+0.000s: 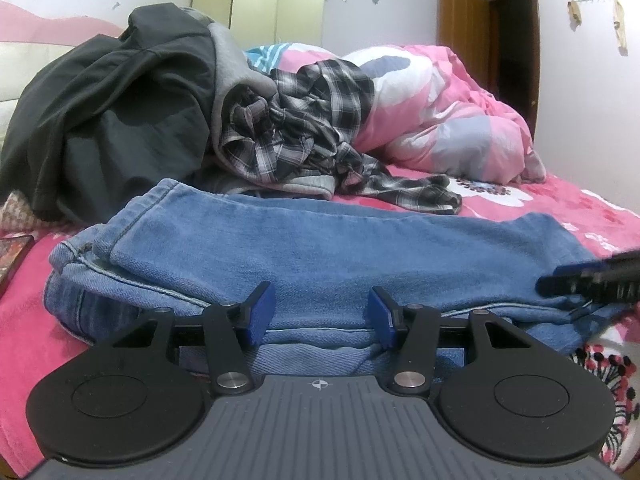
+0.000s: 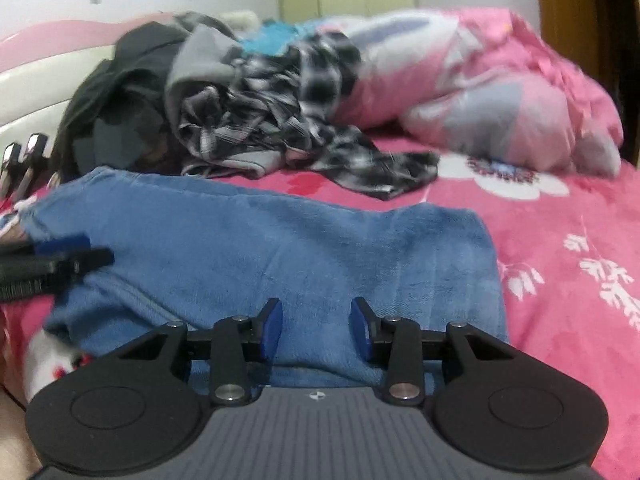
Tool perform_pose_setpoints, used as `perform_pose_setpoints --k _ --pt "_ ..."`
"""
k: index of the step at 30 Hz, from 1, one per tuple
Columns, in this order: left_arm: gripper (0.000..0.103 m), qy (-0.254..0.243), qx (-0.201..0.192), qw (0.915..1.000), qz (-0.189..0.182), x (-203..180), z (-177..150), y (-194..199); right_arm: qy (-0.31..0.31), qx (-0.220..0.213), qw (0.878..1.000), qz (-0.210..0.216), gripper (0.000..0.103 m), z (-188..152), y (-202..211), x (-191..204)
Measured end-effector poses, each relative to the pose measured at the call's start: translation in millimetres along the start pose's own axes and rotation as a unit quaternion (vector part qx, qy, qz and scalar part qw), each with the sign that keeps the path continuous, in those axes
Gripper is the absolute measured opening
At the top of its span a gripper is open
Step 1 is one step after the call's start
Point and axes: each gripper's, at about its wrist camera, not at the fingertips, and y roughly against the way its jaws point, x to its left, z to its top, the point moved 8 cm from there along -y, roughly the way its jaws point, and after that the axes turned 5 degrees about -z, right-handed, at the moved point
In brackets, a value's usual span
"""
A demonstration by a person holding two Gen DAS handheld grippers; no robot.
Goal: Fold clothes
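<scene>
Jeans (image 1: pixel 320 248), blue denim, lie folded across the near part of the bed on a pink flowered sheet (image 1: pixel 592 208); hem end with its stitched cuff sits at the left in the left wrist view, the layers stacked flat. Left gripper (image 1: pixel 322 312) is low at the near edge of the jeans; jaws stand partly apart, blue pads either side of the top fold, denim between them but no pad seen pressing on it. Right gripper (image 2: pixel 316 326) is at the near edge of the same jeans, toward their right end; jaws partly apart, somewhat narrower than the left, denim below and between, no grip visible; this view is blurred. Each gripper's tip shows at the edge of the other's view, resting over the denim. Behind the jeans: black-and-white plaid shirt (image 1: pixel 312 120) crumpled, touching a grey hooded garment (image 1: pixel 232 60) and a dark jacket (image 1: pixel 108 100) heaped at left; pink, white and grey quilt (image 1: pixel 440 108) bunched at right. Cream wardrobe (image 1: pixel 260 4) and brown door (image 1: pixel 468 28) stand at the far wall.
</scene>
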Motion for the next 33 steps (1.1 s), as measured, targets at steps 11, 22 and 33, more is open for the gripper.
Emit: perform_pose_setpoints --k 11,22,33 --pt "0.054 -0.004 0.000 1.0000 0.003 -1.3 -2.1 0.9 0.106 -0.009 0.991 0.078 0.046 -6.5 -28.1 80.9" --pt "0.059 0.031 -0.028 0.9988 -0.027 -7.8 20.6 26.1 0.060 -0.061 0.996 0.035 0.046 31.4 24.0 42.5" --pt "0.064 -0.031 0.031 0.9975 -0.054 -48.3 2.5 -22.4 0.000 0.035 0.999 -0.005 0.044 20.5 -32.9 1.4"
